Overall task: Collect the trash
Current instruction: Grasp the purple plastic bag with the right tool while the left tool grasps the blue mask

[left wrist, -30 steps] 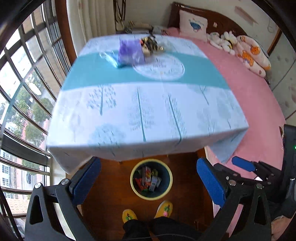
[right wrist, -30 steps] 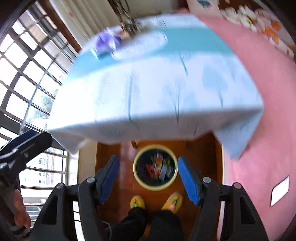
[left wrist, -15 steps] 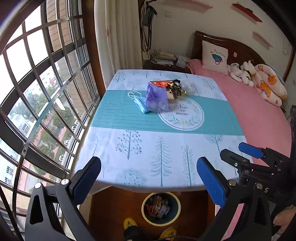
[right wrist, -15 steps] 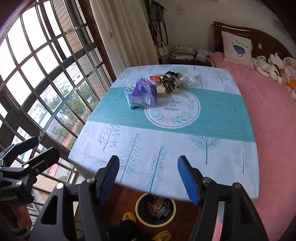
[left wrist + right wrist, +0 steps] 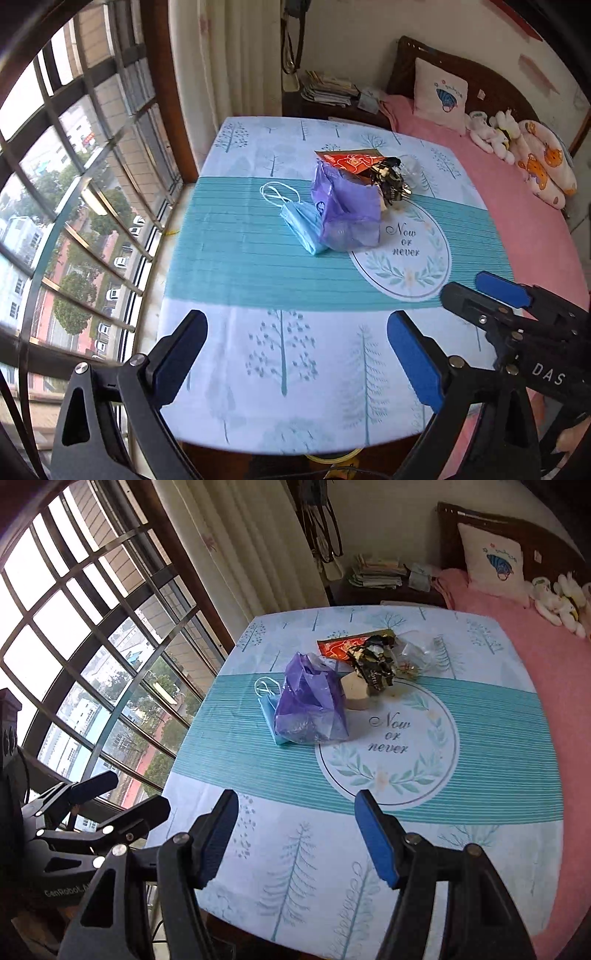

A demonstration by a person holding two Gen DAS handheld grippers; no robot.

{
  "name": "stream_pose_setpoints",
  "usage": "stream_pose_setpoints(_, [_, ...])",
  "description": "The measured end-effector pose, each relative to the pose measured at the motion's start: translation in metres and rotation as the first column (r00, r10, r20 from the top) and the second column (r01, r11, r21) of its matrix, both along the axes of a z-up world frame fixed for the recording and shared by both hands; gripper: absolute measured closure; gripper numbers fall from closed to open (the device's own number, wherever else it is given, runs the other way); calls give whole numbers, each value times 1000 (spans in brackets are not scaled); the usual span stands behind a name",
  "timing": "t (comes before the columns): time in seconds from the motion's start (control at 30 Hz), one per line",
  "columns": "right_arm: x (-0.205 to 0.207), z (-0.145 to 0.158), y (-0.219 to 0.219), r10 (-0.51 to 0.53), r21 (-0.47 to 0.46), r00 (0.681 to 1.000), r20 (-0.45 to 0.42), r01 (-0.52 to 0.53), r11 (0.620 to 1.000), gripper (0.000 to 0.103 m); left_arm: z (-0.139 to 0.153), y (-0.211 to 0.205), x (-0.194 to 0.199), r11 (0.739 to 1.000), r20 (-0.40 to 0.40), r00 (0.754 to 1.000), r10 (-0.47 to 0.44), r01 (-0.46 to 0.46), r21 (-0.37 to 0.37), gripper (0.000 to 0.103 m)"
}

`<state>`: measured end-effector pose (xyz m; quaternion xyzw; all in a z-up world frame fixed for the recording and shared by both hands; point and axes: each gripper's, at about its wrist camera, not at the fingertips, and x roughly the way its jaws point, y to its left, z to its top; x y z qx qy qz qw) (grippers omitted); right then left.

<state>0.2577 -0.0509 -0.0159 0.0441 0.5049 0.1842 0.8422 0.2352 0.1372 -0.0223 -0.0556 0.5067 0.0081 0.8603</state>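
Covering a square table, a pale tablecloth [image 5: 236,266] printed with trees and a teal stripe filled most of both views, beside a pink bed [image 5: 524,221]. Near its far middle sat a small trash pile: a crumpled purple plastic bag [image 5: 308,705] lying partly over a blue face mask [image 5: 301,227], with a red foil wrapper [image 5: 340,648], a black-and-gold crinkled wrapper [image 5: 375,664] and a clear plastic bag [image 5: 419,651] just behind. Both black grippers with blue pads, left gripper [image 5: 295,354] and right gripper [image 5: 295,836], hovered over the near edge, jaws spread wide, holding nothing, well apart from the pile.
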Motion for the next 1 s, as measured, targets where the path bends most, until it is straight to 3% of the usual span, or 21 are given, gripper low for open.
stream_pose_setpoints(0.2, [70, -35, 39, -29, -66, 999, -32, 27, 997, 37, -30, 34, 70, 999, -48, 997, -52, 52, -13, 6])
stream_pose_setpoints(0.37, [117, -67, 64, -75, -115, 995, -60, 67, 991, 29, -57, 57, 108, 998, -89, 994, -64, 61, -33, 6])
stream_pose_setpoints(0.63, [146, -103, 83, -97, -219, 990, -98, 73, 973, 29, -85, 75, 142, 994, -142, 987, -70, 57, -96, 6])
stream_pose_setpoints(0.67, [147, -106, 82, -102, -208, 989, -106, 78, 975, 34, -87, 75, 144, 993, -146, 986, -75, 61, -100, 6])
stream_pose_setpoints(0.77, [149, -112, 73, -133, -181, 981, -143, 106, 978, 72, -91, 74, 151, 990, -158, 983, -94, 76, -116, 6])
stream_pose_setpoints(0.83, [149, -116, 61, -153, -139, 974, -166, 130, 982, 74, -95, 72, 157, 988, -167, 981, -103, 82, -129, 6])
stream_pose_setpoints(1.0, [142, -117, 42, -190, -82, 964, -185, 178, 981, 91, -106, 63, 173, 982, -203, 972, -121, 87, -169, 6])
